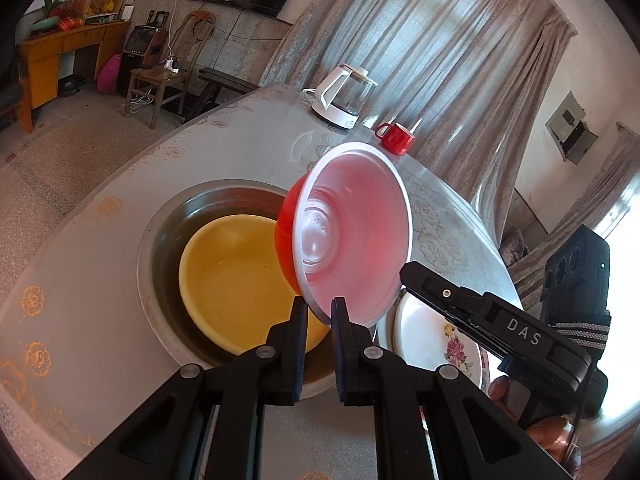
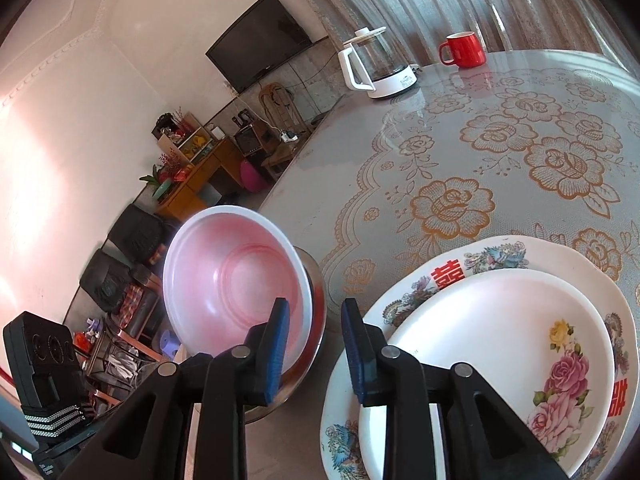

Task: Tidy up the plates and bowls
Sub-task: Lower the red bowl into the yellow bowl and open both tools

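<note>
My left gripper pinches the lower rim of the red bowl, one finger outside the wall and one inside. The bowl hangs tilted, its pale inside turned toward me, above the near edge of the steel basin that sits on the bench. A yellow bowl lies flat in the basin, just left of the red bowl and below it.

My right gripper is released, fingers apart and holding nothing, hovering between the red bowl and the two stacked plates that sit just right of the basin.

The step in hand, as I judge it, is nesting the red bowl into the yellow one. To do it well I want to level the red bowl first, rolling my wrist until its base faces down, then carry it left until it is centred over the yellow bowl. A rim pinch is a weak hold, so I move slowly and avoid swinging; the smooth wall could slip between my fingers. I lower until the base seats inside the yellow bowl before letting go, rather than dropping it. My right gripper should keep clear of the plates so it does not knock them.
</note>
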A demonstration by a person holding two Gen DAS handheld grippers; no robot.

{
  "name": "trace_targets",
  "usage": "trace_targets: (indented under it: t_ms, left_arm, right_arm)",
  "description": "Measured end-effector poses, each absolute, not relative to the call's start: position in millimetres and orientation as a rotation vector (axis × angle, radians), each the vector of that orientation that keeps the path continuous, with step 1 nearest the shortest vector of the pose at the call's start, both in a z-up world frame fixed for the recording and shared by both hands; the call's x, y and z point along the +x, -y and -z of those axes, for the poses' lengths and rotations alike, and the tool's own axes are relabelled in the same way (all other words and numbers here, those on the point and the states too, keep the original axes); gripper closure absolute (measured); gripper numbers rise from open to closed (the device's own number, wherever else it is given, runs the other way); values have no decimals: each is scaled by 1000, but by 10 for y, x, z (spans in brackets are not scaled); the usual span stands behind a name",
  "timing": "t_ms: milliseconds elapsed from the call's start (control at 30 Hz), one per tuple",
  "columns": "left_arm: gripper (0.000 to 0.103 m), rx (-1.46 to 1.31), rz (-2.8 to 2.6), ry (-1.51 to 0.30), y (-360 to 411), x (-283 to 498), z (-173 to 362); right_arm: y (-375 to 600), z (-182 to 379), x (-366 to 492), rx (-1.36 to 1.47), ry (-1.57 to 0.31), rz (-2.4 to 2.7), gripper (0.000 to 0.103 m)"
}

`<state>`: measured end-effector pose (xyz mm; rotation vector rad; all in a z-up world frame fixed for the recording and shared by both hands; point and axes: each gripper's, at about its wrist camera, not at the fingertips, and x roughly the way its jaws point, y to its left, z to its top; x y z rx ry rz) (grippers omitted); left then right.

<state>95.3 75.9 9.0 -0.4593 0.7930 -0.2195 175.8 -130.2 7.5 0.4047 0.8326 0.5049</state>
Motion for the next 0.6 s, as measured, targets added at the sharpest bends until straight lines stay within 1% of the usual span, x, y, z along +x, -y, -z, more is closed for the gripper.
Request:
trace_targets:
  t_ms: [67,133,167,200,300,367,400,433,467,500,567,600]
  left_arm:
    - [90,-457,225,-785,-765,931,-96]
    - [82,-460,220,-782,-794,911,-87]
    - [74,-465,217,-782,-814,904,-77]
    - [68,-470,209,-783,-834,891,-64]
    - [67,-487,186,-792,-910,892,-33]
    - [63,-485,161,-787,-945,879,-32]
    - [59,-472,148,-780,-956,869,-42]
    - [56,-456,133,-773,-960,857,-54]
    - [52,-446,116,-766,-975,838,-56]
    - [46,-441,103,-759,-992,828,-61]
    - [40,-431,85,-746,-1021,811,-62]
    - [39,-425,76,-743,-1027,810,-61]
  right_arm:
    - [1230,-89,1739,382,-828,-528,87]
    - [1168,-78,1730,370,-836,-549,87]
    - [1147,-66,1728,368,-842,-555,87]
    - [1134,-53,1725,366,-845,-558,87]
    - [1113,-18,1715,361,-854,-563,87]
    - [1108,13,1718,361,-868,-558,84]
    - [1102,28,1719,359,-879,-551,83]
    - [1095,43,1721,358,-886,-547,81]
    - [1091,63,1721,358,-892,-546,77]
    - [1089,78,1715,356,-895,-543,76]
    - [1083,96,1702,350,-897,-539,75]
    - [1077,103,1695,347,-899,-540,75]
